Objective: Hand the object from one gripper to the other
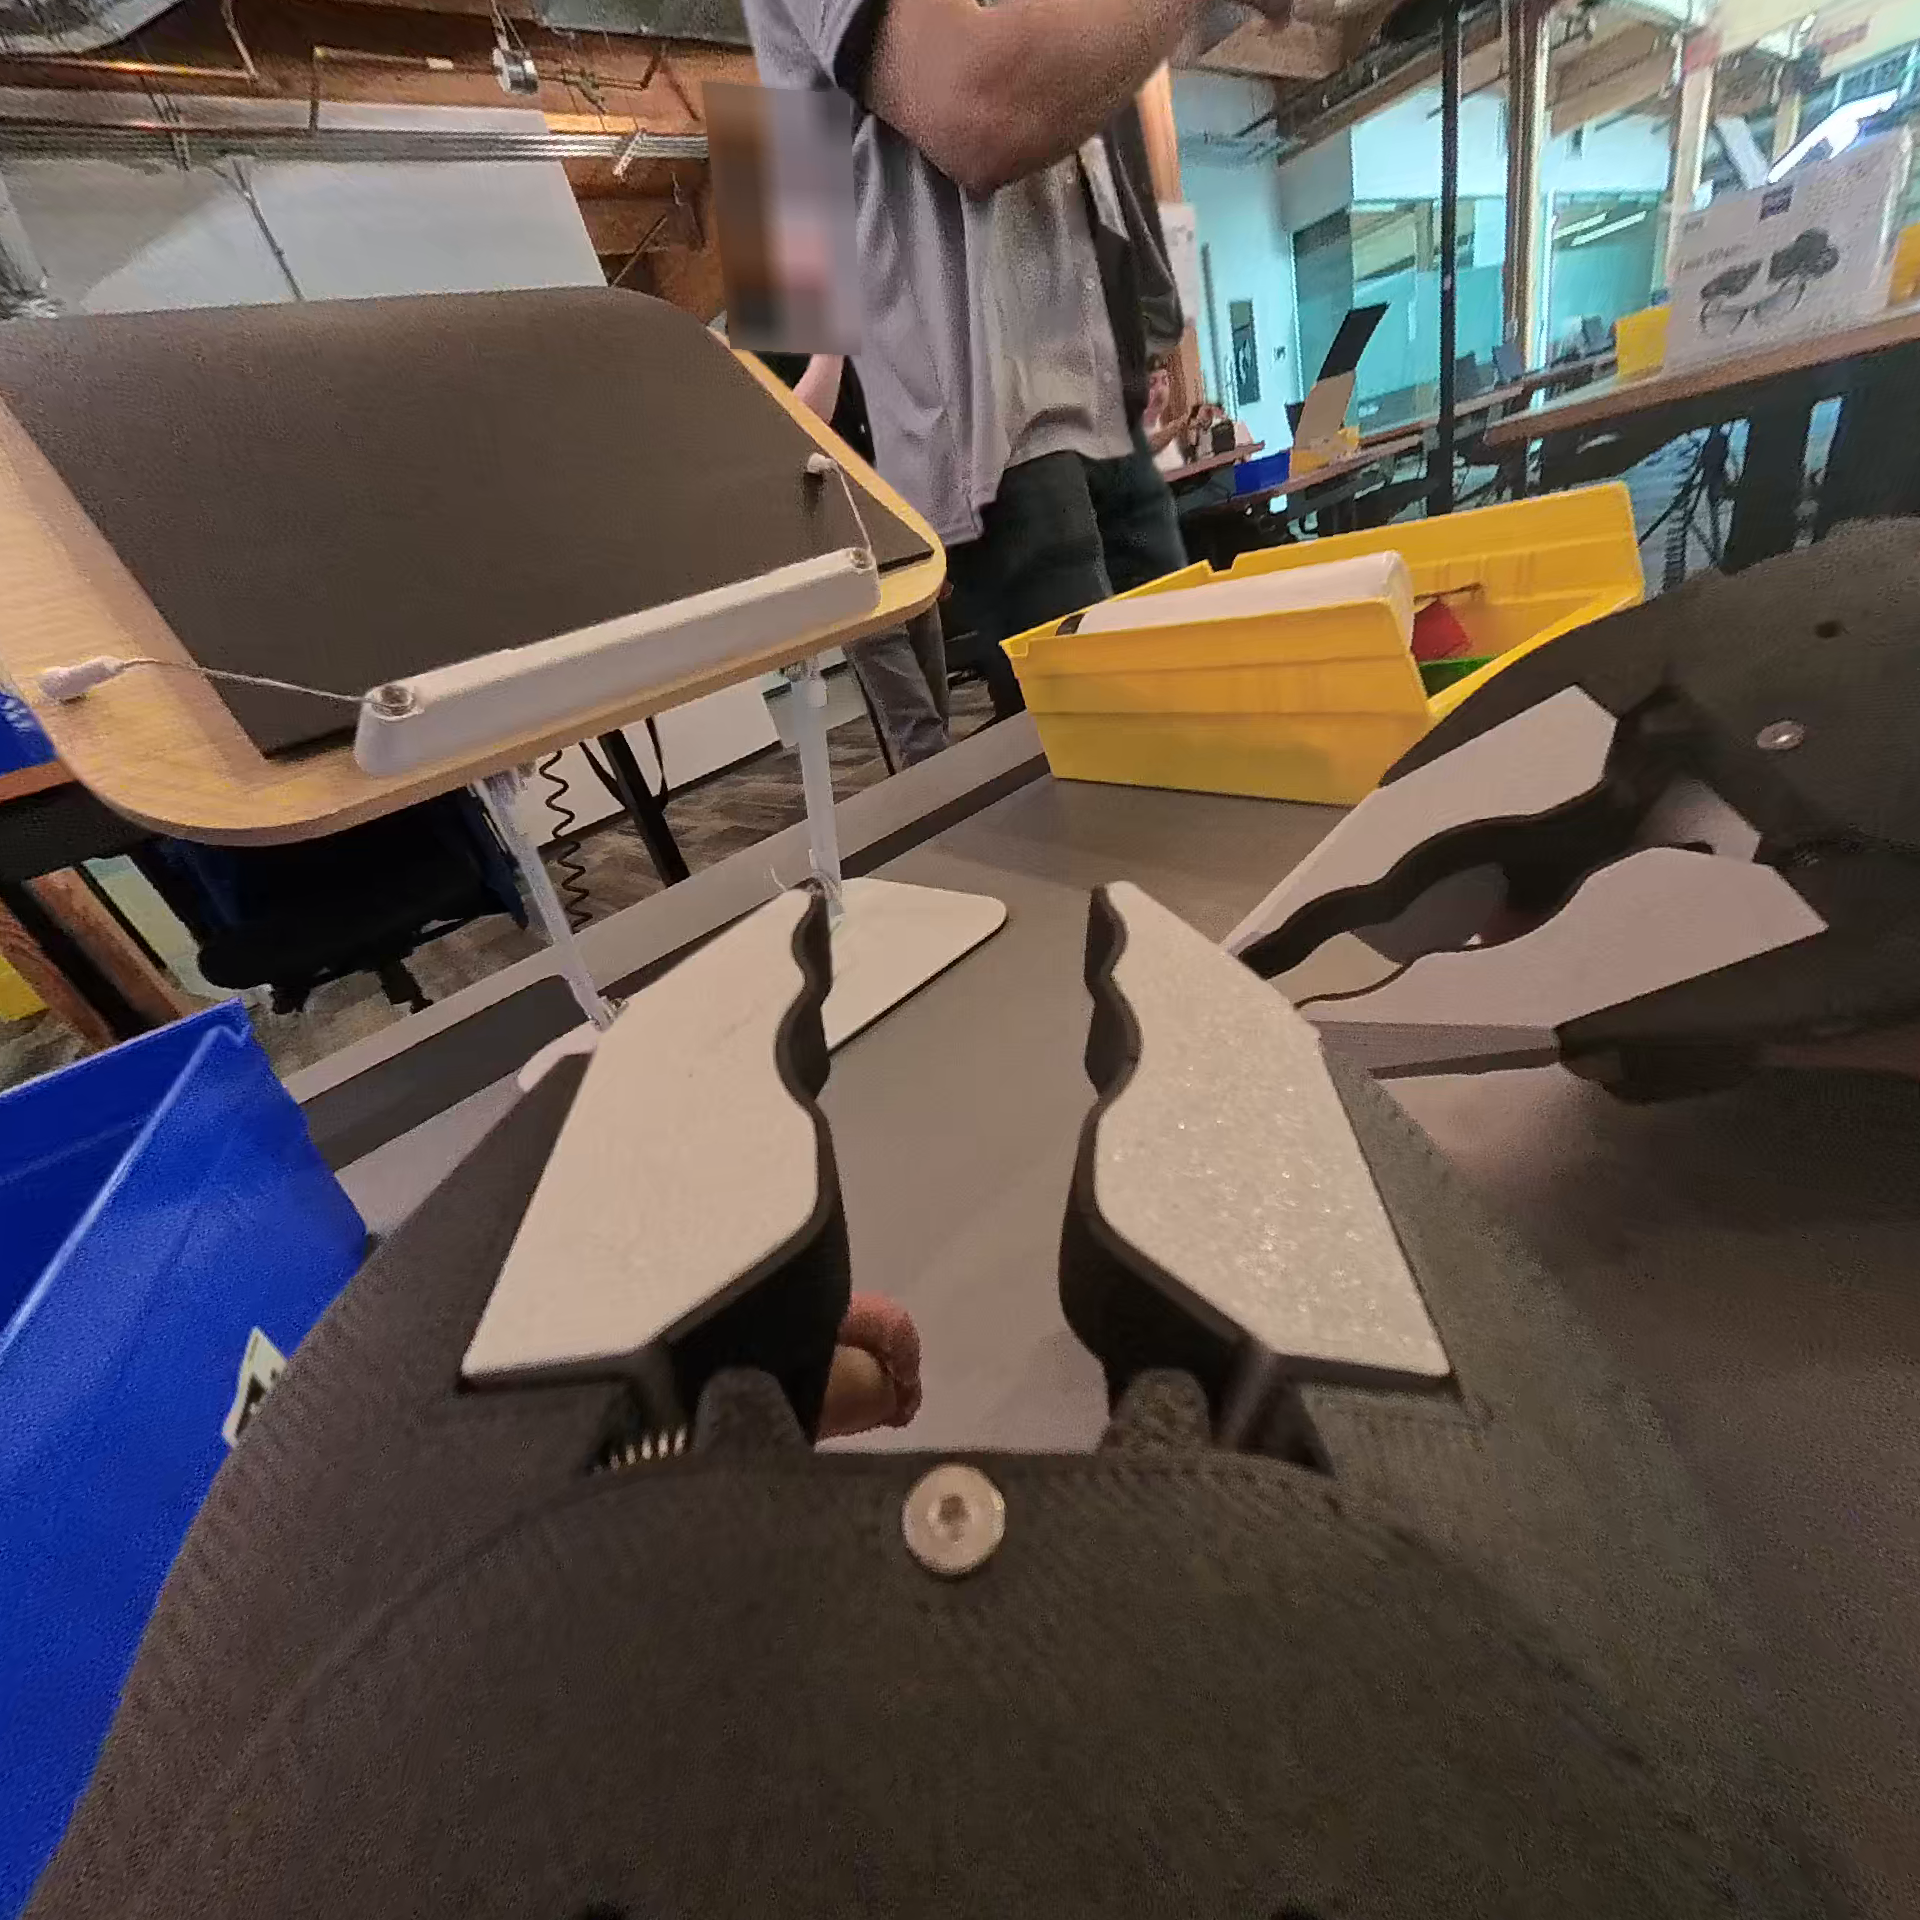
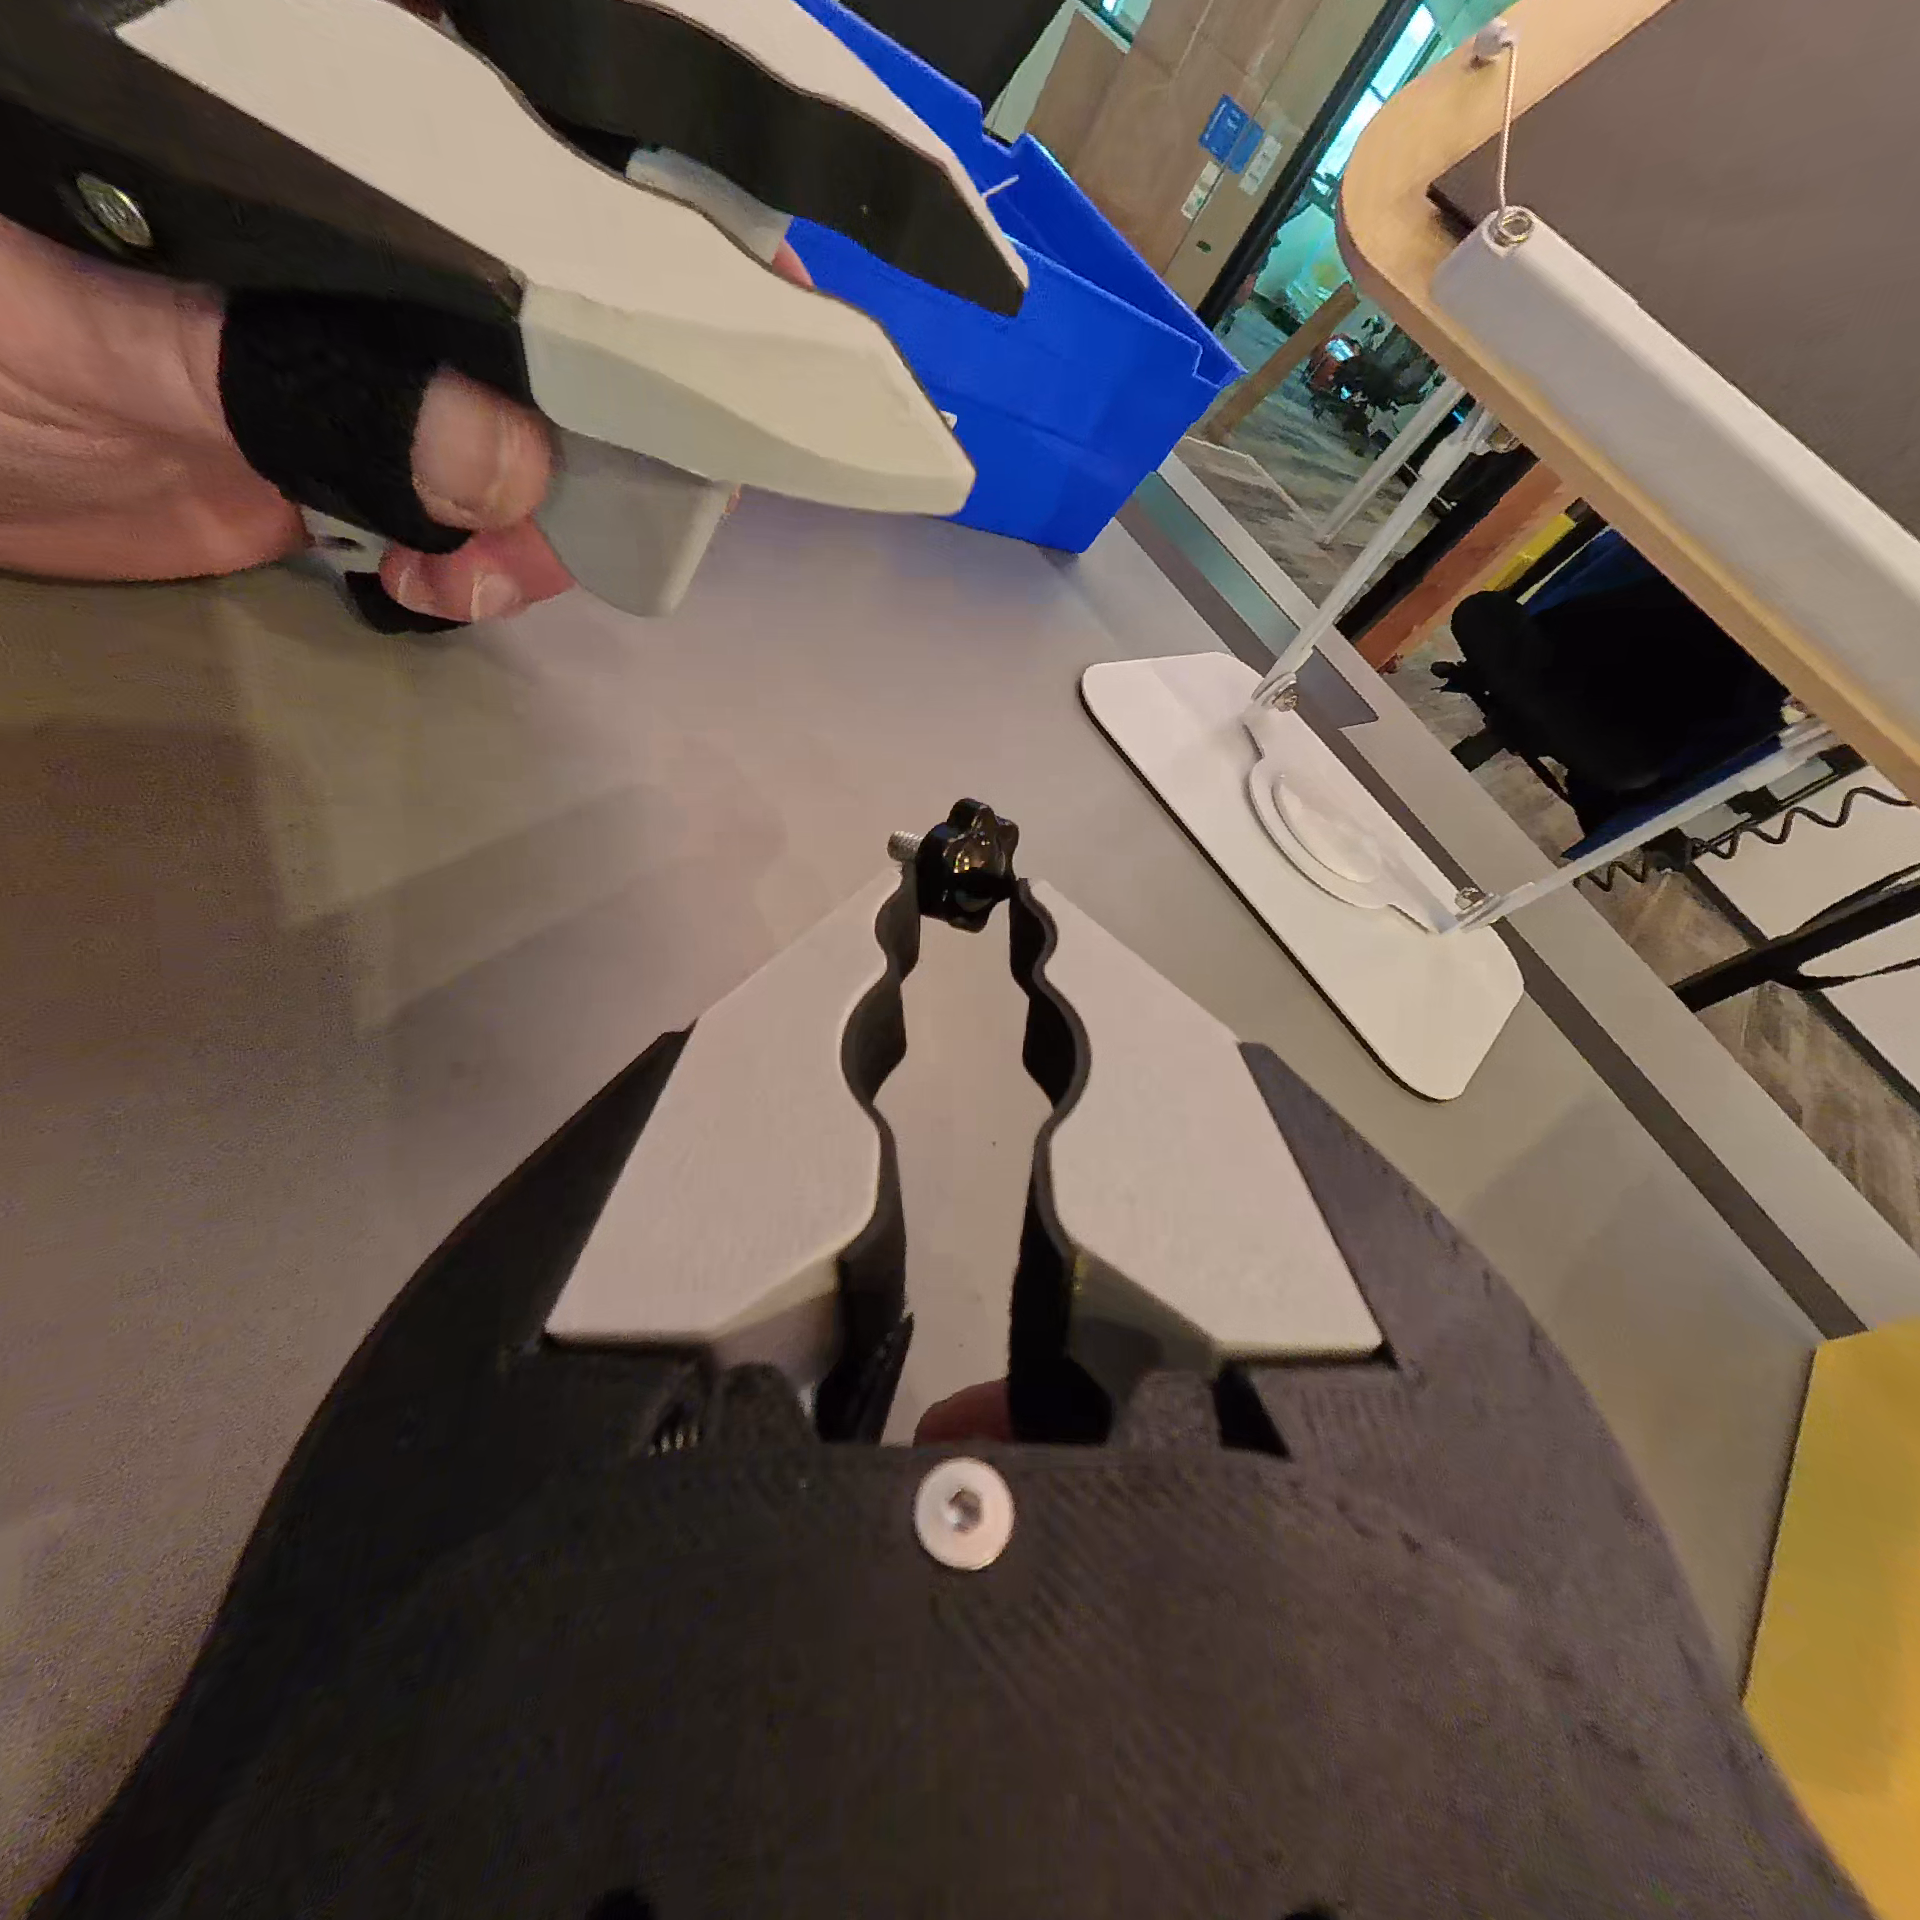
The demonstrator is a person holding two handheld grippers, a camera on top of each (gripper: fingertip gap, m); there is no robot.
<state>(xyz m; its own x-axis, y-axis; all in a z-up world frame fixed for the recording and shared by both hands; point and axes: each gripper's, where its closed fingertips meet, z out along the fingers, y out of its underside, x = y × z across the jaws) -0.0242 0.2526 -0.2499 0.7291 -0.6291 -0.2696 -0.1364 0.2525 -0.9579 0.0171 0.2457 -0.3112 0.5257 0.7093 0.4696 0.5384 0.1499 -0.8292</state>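
Your right gripper (image 2: 961, 888) pinches the black knob screw (image 2: 961, 860) at its very fingertips above the bench (image 2: 520, 779); your left gripper (image 1: 956, 925) gapes empty. Risk: so shallow a pinch lets the knob twist free during transfer.

Right gripper (image 2: 961, 894) pinches closed at its fingertips, low over the surface. Left gripper (image 1: 956, 925) hovers with jaws spread apart, gripped by a hand (image 2: 208, 436).
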